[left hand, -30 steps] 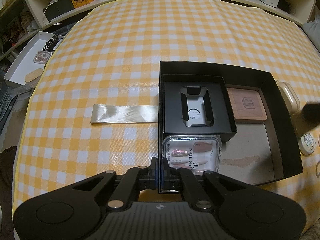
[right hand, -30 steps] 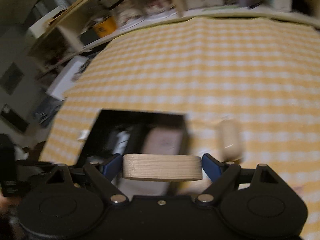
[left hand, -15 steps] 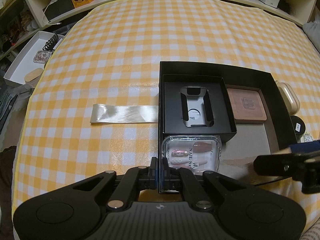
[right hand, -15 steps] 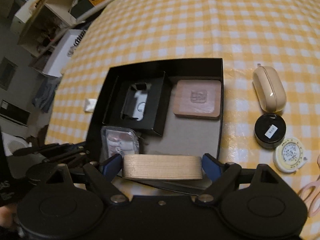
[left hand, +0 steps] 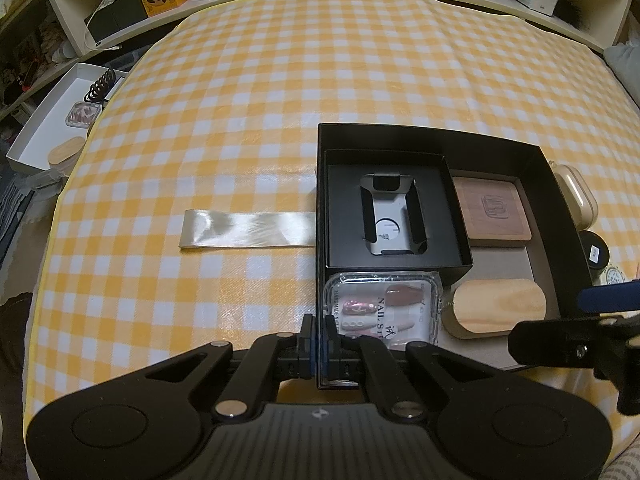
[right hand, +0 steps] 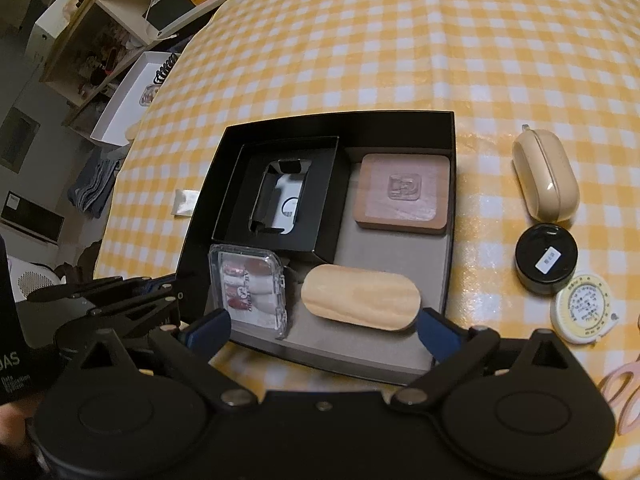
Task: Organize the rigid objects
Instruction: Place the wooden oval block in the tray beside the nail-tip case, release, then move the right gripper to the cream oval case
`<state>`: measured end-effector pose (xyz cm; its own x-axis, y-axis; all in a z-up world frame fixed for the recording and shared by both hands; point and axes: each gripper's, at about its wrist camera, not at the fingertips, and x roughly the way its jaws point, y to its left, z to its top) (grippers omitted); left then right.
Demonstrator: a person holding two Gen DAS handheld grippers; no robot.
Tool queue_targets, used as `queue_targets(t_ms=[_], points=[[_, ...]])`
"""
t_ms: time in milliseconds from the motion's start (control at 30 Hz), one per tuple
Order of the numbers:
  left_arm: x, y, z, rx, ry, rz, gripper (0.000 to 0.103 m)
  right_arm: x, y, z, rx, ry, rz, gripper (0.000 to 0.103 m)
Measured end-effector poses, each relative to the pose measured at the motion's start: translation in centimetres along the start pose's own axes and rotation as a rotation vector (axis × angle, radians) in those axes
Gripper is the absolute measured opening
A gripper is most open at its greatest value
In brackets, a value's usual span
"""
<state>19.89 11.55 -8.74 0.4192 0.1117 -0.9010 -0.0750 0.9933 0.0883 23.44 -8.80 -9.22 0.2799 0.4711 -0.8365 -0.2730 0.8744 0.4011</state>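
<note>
While the right gripper is being opened, its jaws are standing clear of the oval wooden block, which is lying flat on the floor of the black box, between the nail case and the box's right wall. Compared with a second ago, the block is no longer being carried between the pads; it is now resting in the box. The left gripper is being kept clenched on the box's near-left wall. If the right gripper is being withdrawn low, a pad may catch the block or the wall and the box may be dragged.
</note>
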Motion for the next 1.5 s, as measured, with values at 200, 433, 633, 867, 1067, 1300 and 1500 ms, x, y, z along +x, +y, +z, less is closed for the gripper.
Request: queue_targets(t_ms=[200, 433, 633, 867, 1067, 1300, 1500], points=[[0.0, 0.0, 0.0, 0.0, 0.0, 0.0, 0.003, -0.1, 0.2, -0.1, -0.018, -0.005, -0.014, 0.101], [0.0, 0.0, 0.0, -0.001, 0.0, 0.0, 0.003, -1.4, 0.8, -0.1, -0.06, -0.04, -0.019, 0.101], [0.0, -0.1, 0.0, 0.0, 0.0, 0.0, 0.003, -3.6, 1.1, -0.1, -0.081, -0.1, -0.017, 0.101], [0.0, -0.1, 0.0, 0.0, 0.0, 0.001, 0.003, -6.1, 1.4, -0.3, -0.111, -0.172, -0.027, 0.101], [0.0, -0.1, 0.0, 0.0, 0.0, 0.001, 0.003, -8.8, 0.8, 0.2, -0.119, -0.264, -0.037, 0.101], [0.0, -0.1, 0.0, 0.0, 0.0, 0.001, 0.003, -11.6, -2.5, 1.2, -0.078, -0.395, -0.129, 0.101], [0.0, -0.2, 0.0, 0.0, 0.0, 0.001, 0.003, -12.1, -6.2, 2.0, -0.029, -0.447, -0.258, 0.101]])
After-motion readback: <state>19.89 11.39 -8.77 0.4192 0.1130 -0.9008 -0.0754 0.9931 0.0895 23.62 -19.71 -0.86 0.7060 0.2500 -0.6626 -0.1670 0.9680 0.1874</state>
